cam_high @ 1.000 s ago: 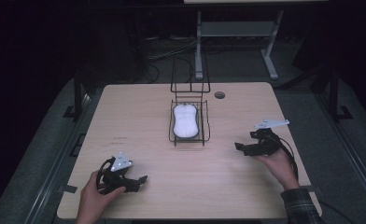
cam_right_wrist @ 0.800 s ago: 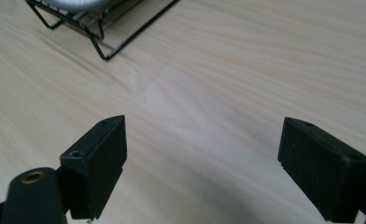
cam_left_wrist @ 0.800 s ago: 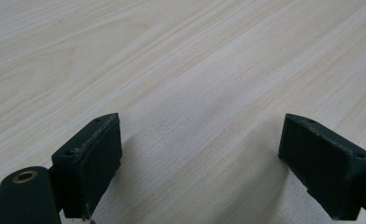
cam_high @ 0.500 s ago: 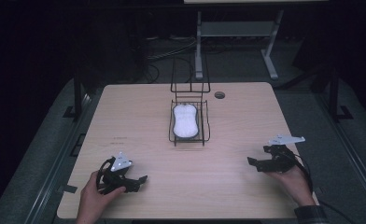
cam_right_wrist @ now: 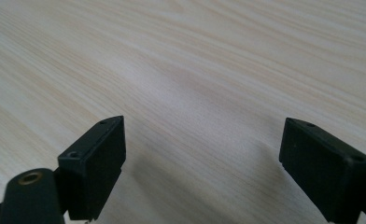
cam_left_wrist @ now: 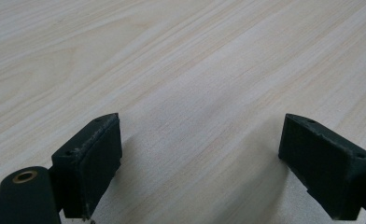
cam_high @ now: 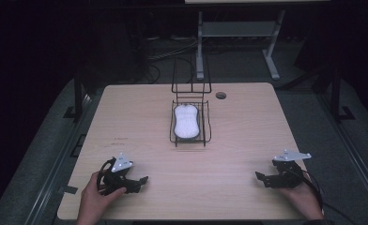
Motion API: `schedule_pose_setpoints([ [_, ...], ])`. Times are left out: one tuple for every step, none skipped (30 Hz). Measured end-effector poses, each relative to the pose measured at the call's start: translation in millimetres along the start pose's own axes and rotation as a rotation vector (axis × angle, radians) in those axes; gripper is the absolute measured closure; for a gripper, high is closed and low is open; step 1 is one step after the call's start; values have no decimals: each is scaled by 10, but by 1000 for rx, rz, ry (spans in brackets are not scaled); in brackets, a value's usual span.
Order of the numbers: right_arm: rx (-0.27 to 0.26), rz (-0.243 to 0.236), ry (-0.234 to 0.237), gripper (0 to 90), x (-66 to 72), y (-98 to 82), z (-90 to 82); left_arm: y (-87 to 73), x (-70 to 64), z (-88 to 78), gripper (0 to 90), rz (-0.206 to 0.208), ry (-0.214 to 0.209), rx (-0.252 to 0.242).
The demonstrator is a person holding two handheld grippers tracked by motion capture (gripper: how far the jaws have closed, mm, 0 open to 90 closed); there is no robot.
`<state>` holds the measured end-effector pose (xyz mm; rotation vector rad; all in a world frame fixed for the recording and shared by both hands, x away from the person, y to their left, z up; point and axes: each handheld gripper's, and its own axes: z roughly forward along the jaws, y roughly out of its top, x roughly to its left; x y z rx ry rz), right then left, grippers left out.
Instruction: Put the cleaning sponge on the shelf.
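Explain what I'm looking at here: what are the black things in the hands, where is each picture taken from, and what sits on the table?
A person holds hand-operated tongs in each hand. The high view looks down on the wooden table: left tongs near the front left, right tongs near the front right. In the middle stands a black wire basket with a white oblong object inside. The other two pictures come from cameras riding on each set of tongs, looking along their jaws. Both sets are open over bare wood, holding nothing.
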<state>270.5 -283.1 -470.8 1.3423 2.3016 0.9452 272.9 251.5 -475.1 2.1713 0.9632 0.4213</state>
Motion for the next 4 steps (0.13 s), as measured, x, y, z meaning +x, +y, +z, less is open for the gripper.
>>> schedule_pose_setpoints([
  [7, -7, -7, 145, -2, -2, 11, 0, 0, 0, 124, 0, 0, 0],
  [7, -7, -7, 145, -2, -2, 11, 0, 0, 0, 124, 0, 0, 0],
  [17, -9, -10, 144, -7, -9, 30, 0, 0, 0, 124, 0, 0, 0],
  [17, -9, -10, 144, -7, -9, 30, 0, 0, 0, 124, 0, 0, 0],
])
